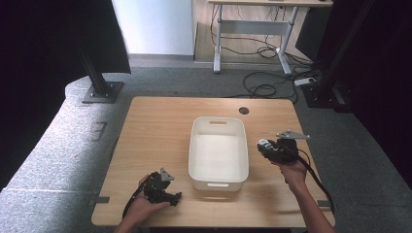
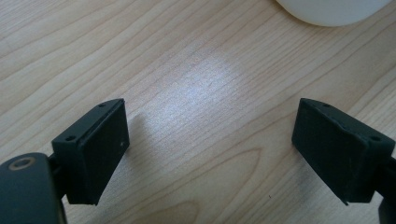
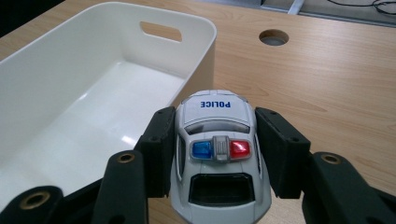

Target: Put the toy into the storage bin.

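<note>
A white toy police car [image 3: 217, 154] with a blue and red light bar sits between the jaws of my right gripper [image 3: 215, 149], which is shut on its sides. In the high view that right gripper [image 1: 272, 149] is held just right of the white plastic bin [image 1: 217, 180], with the car [image 1: 264, 145] at its tip. The bin's [image 3: 184, 18] inside is bare. My left gripper [image 1: 170, 196] rests low over the table near the front left, its jaws spread wide over bare wood [image 2: 210, 116] with nothing between them.
The wooden table [image 1: 160, 121] has a round cable hole [image 1: 244, 110] at the back right. A corner of the bin [image 2: 334, 11] shows at the top of the left gripper view. Beyond the table are a desk frame and floor cables [image 1: 262, 87].
</note>
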Motion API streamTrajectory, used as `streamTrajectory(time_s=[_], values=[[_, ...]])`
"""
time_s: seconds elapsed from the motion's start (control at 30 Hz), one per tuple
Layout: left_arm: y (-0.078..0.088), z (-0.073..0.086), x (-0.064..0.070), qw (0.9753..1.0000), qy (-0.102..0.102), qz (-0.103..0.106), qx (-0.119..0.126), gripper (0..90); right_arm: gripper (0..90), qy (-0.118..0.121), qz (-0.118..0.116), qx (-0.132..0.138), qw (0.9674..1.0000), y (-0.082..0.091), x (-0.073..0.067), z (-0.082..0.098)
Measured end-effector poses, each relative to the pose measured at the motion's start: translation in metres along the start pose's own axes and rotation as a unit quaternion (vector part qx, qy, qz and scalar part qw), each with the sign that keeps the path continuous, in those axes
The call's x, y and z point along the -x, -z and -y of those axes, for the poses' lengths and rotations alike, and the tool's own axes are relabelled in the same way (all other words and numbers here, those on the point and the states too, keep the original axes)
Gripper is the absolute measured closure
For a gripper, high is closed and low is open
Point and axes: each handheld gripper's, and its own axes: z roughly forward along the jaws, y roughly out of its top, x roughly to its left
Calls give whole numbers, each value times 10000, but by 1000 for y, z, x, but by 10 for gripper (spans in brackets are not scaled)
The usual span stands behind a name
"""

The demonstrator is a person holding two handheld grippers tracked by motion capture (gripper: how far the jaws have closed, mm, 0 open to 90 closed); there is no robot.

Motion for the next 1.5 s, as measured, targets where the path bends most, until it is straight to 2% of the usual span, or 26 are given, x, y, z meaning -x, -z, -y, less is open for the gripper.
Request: streamTrajectory(time_s=[0.23,0.33,0.67,1.5], values=[[0,0,0,10000,-14,10,11,118,504,-101,-30,43,9999,1,-2,-1],[0,0,0,10000,-28,3,14,118,504,-182,-124,11,9998,-1,-7,-1],[0,0,0,10000,-44,9,15,120,504,31,-282,42,9996,-10,-32,-9],[0,0,0,10000,-39,24,17,120,504,73,-321,29,9995,-18,-45,-23]])
